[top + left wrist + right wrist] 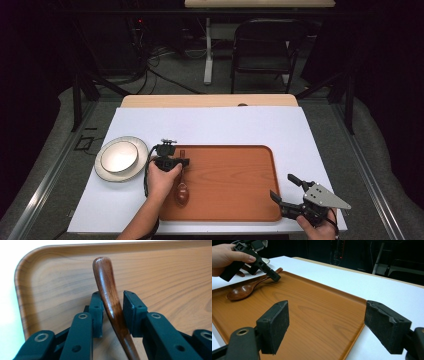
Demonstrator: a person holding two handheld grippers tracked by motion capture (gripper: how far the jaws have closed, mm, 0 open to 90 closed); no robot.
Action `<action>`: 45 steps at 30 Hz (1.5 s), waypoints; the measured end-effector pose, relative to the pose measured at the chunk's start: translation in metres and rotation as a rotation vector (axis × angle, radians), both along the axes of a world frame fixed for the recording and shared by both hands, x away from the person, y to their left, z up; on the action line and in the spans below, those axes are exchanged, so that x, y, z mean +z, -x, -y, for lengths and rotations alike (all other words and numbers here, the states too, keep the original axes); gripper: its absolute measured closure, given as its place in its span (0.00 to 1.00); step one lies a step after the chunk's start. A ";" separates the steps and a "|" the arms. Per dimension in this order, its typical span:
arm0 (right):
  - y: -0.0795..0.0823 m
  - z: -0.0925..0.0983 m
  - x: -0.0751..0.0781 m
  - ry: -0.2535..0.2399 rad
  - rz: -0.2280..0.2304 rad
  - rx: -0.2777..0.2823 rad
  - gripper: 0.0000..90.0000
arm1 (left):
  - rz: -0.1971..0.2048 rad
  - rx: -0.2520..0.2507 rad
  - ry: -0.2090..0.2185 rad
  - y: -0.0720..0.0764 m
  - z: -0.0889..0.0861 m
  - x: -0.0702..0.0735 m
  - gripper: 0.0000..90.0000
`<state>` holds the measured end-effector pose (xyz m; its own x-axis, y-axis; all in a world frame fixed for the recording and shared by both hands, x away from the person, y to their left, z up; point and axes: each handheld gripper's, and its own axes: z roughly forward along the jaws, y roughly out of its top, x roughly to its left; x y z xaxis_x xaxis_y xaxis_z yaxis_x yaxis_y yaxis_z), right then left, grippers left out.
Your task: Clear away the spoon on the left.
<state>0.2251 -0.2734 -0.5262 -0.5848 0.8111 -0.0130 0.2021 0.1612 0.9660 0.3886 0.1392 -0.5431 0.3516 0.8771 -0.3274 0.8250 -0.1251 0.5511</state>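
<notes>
L gripper (113,312) has its jaws either side of the wooden spoon's (110,300) handle, about midway along it. In the left gripper view the pads look closed onto the wood or very nearly; one side seems to touch, the other shows a thin sliver of gap, so I'd call it gripping or just about to. Handle tip pokes out ahead of the jaws; the bowl end trails back toward the person, resting on the wooden tray (235,200). From the right gripper view the spoon's bowl lies on the tray floor w/ the handle angled up a bit where the L gripper has it.

R gripper (337,327) is wide apart, holding nothing, hanging by the tray's near right corner, well away from the spoon.

Off to the L gripper's left, outside the tray on the white sheet, sits a pale bowl on a plate (120,159), empty as far as I can see.

Progress, my read: early. Reach done, grasp on or closing. Lift not yet made, and moving the spoon, prob. toward that bowl, is all left to do.
</notes>
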 end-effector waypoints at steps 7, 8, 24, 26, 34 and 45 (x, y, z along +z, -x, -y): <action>0.000 0.000 0.000 0.000 -0.001 -0.001 0.22 | 0.059 0.002 -0.041 0.005 0.002 0.007 0.58; 0.000 0.000 0.000 0.000 0.000 0.000 0.22 | 0.073 0.002 -0.060 0.006 0.003 0.008 0.54; 0.000 0.000 0.000 0.000 -0.001 -0.001 0.22 | 0.236 -0.033 -0.103 0.026 -0.008 0.036 0.47; 0.000 0.000 0.000 0.000 -0.001 -0.001 0.22 | 0.258 -0.032 -0.094 0.032 -0.013 0.039 0.47; 0.000 -0.001 0.000 0.002 0.000 -0.002 0.22 | 0.325 -0.025 -0.061 0.052 -0.032 0.048 0.47; 0.001 0.000 0.000 0.000 -0.003 -0.006 0.22 | 0.367 0.001 -0.048 0.082 -0.065 0.050 0.47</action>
<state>0.2246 -0.2734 -0.5260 -0.5802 0.8144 -0.0114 0.2055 0.1599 0.9655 0.3068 0.2044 -0.4929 0.4369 0.8888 -0.1385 0.5740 -0.1569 0.8037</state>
